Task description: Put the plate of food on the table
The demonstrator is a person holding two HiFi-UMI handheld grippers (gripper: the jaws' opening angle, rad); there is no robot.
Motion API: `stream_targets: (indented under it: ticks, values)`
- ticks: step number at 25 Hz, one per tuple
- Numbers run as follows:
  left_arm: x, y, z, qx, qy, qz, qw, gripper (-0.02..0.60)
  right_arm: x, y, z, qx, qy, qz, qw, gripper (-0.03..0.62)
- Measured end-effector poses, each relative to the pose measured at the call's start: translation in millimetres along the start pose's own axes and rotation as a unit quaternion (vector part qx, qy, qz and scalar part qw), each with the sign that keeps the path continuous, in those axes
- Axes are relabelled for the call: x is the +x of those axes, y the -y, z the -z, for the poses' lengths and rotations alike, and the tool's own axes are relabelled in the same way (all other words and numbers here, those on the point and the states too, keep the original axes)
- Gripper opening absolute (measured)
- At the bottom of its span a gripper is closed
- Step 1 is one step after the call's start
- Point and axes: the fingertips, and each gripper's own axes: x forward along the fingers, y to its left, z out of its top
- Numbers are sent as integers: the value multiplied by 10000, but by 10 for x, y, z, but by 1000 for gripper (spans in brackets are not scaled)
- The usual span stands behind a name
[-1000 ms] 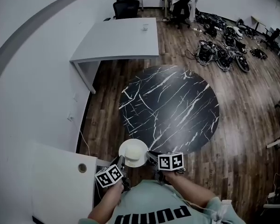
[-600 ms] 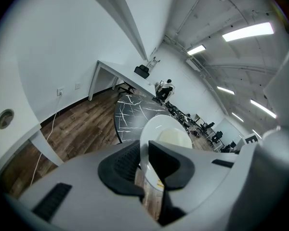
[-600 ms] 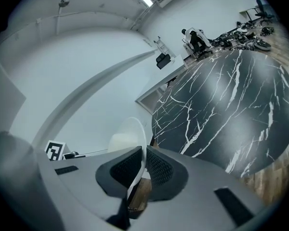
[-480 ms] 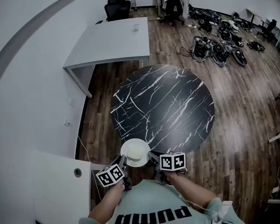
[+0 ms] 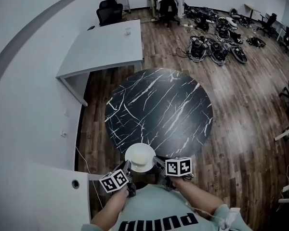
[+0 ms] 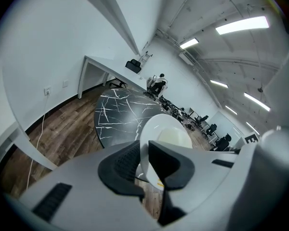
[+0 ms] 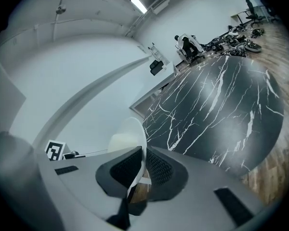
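Plate of food [image 5: 140,157], rim clamped by left gripper [image 6: 143,158] and right gripper [image 7: 143,163], liable to tilt and spill through uneven lowering onto black marble table [image 5: 159,105].

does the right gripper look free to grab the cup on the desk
Probably not: the right gripper is shut on the plate, the left gripper holds its other side, and the cup sits beyond the black table.

The head view looks steeply down from above and behind the left gripper [image 5: 127,167] and right gripper [image 5: 157,161], with the round table [image 5: 159,112] ahead of their jaws. Each gripper view sits close behind its own jaws, facing along them. Both share the plate [image 6: 166,131] between the jaws, with the table beyond.
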Motion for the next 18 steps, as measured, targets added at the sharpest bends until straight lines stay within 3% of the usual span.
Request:
stream_targets:
  ticks: [8, 18]
  values:
    - [207, 150, -63, 251, -179, 243, 9992, 58, -50, 177, -83, 219, 244, 219, 9992, 37]
    - [775, 307, -267, 604, -725, 627, 9936, 58, -5, 504, -386, 588, 542, 751, 9940, 37]
